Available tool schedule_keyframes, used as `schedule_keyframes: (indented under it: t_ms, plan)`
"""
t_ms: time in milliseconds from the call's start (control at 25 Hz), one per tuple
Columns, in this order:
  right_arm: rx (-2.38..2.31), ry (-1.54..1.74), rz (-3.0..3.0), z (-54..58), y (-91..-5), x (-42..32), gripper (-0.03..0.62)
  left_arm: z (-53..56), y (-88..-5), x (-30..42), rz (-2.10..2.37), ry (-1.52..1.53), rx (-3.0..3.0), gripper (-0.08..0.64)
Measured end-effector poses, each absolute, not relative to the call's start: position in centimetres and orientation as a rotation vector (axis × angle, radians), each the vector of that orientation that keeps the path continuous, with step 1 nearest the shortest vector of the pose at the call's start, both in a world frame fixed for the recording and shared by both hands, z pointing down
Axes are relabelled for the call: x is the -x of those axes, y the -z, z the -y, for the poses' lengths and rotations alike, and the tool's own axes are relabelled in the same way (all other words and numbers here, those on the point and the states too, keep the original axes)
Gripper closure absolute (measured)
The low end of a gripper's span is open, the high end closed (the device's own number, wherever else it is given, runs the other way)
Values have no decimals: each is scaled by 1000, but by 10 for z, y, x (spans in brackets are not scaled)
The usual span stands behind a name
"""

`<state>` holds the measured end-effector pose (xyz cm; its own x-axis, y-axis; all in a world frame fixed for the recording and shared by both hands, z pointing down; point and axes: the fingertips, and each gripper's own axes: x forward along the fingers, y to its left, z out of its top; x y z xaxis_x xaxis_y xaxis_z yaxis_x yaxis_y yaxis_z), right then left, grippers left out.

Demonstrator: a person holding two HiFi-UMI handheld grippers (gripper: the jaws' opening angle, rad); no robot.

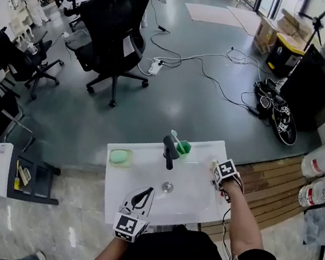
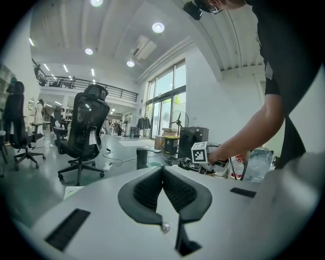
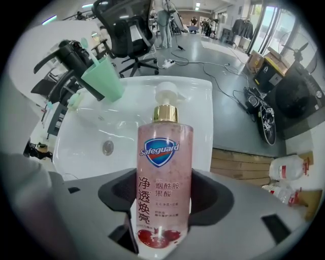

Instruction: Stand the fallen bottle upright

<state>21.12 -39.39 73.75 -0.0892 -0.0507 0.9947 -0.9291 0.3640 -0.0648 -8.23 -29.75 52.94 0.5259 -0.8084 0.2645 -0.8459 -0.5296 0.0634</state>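
- Right gripper view gives us the right gripper point(image 3: 163, 200) half closed, its two dark pads clamped against the sides of the pink soap bottle point(image 3: 163, 167).
- We see the bottle label-up towards the camera, its white pump pointing away over the sink point(image 3: 203, 122); we cannot tell whether it rests on the rim or is lifted.
- From the head view, that gripper sits at the sink's right edge, right of the black faucet point(image 1: 170, 149) and the green cup point(image 1: 183, 148).
- Our left gripper point(image 2: 163, 175) is clenched on nothing, jaws pressed together, at the sink's near edge.
- A green soap bar point(image 1: 120, 157) lies on the far left corner.
- Beyond are grey floor, a black office chair point(image 1: 114, 28), loose cables point(image 1: 221, 59) and, to the right, wooden boards point(image 1: 276, 180) with water jugs point(image 1: 321, 162).
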Motion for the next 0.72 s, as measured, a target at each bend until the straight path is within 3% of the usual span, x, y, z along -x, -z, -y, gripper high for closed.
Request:
schedule_keyframes:
  t_ms: [360, 720]
  plan:
    - [-1124, -817, 1687, 399, -694, -218, 291, 297, -540, 86, 1409, -321, -2551, 543]
    - [-1455, -393, 2163, 408, -566, -201, 291, 313, -540, 79, 1411, -343, -2552, 543]
